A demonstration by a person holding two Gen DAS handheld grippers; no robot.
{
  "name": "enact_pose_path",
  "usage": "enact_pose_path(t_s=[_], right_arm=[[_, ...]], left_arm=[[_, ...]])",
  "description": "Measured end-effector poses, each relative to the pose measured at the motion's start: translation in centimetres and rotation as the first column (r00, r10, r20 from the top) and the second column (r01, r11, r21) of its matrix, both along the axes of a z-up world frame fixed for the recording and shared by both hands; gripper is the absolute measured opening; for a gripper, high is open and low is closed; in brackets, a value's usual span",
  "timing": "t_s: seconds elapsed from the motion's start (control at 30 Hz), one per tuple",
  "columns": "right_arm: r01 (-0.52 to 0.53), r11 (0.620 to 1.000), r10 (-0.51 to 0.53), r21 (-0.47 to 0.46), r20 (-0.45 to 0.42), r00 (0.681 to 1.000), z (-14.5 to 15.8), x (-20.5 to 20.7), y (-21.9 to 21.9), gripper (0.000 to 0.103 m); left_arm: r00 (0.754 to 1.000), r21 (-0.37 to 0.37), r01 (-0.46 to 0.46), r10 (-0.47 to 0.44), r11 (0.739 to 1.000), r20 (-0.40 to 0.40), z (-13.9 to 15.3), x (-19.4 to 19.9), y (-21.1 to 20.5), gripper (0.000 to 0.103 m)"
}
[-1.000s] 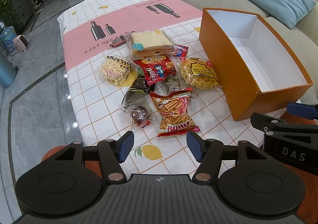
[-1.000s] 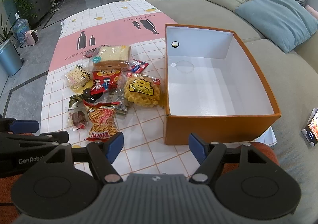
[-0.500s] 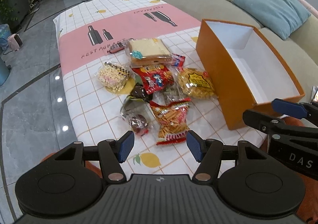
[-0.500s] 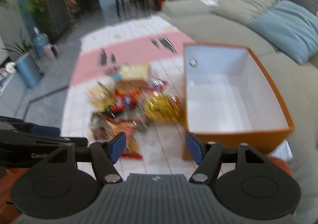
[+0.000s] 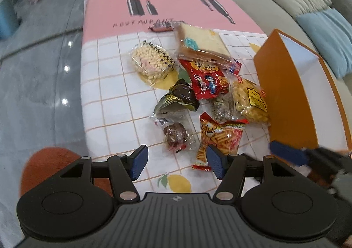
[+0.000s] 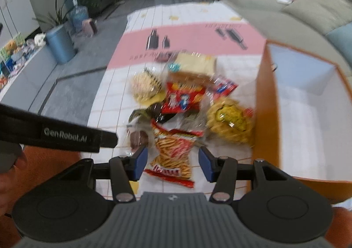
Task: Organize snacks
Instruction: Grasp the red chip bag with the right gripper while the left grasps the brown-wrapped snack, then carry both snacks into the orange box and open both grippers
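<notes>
Though neither tool has anything between its blue pads yet, both stand spread wide: the left gripper [image 5: 176, 163] hovers low over the near edge of the checked, lemon-printed tablecloth [image 5: 110, 85], and the right gripper [image 6: 171, 163] hangs just beside it, framing the red-and-orange crinkled foil bag of stick snacks [image 6: 173, 149]. That bag is the nearest of the heap, lying flat with its sealed bottom edge toward the tools. Just left of it sits a clear-wrapped dark round cake [image 5: 175, 135]; beyond lie a dark green wrapper with a chocolate-brown ball [image 5: 178, 99], a red cartoon-printed packet [image 5: 205, 81], a clear bag of yellow puffed rings [image 5: 249, 99], a clear pack of pale popped grains [image 5: 150, 61] and a plastic-wrapped sandwich loaf [image 5: 201, 42]. The open orange cardboard box with a white inside [image 6: 308, 116] stands to the right, touching the ring bag or nearly so, and holds nothing that I can see. The stick bag looks light, air-filled and slippery, its contents brittle — I would pinch a crimped seam or a corner rather than the belly, closing gently so the sticks do not crush and the foil does not squirt free.
</notes>
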State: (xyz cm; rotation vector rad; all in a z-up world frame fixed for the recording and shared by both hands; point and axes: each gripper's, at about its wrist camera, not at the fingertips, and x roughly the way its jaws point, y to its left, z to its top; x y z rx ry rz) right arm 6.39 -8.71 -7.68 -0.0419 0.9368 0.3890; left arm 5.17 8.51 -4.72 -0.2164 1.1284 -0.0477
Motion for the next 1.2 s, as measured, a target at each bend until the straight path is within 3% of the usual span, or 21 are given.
enact_pose_path(t_s=[0.27, 0.67, 0.97, 1.0, 1.2], right_arm=[[-0.004, 1.000, 0.004, 0.000, -0.094, 0.996, -3.1, 2.7, 1.7, 0.051], [0.025, 1.000, -0.027, -0.009, -0.187, 0.982, -6.3, 5.4, 1.6, 0.050], [-0.005, 1.000, 0.000, -0.024, -0.196, 0.981, -6.6, 5.5, 2.1, 0.041], [-0.006, 1.000, 0.000, -0.028, -0.197, 0.980, -6.5, 5.5, 2.1, 0.040], [-0.016, 0.998, 0.007, -0.057, -0.162, 0.987, -5.2, 5.2, 2.1, 0.037]], left_arm=[[0.996, -0.018, -0.042, 0.041, 0.999, -0.077, -3.8, 3.3, 0.3, 0.070], [0.988, -0.011, -0.013, 0.011, 1.000, -0.156, -7.0, 5.7, -0.4, 0.065], [0.989, -0.035, 0.012, -0.017, 0.999, -0.146, -7.3, 6.1, -0.6, 0.046], [0.989, -0.030, 0.014, -0.018, 0.999, -0.144, -7.2, 6.0, -0.6, 0.040], [0.994, -0.011, 0.027, -0.028, 1.000, -0.103, -5.7, 5.1, -0.7, 0.039]])
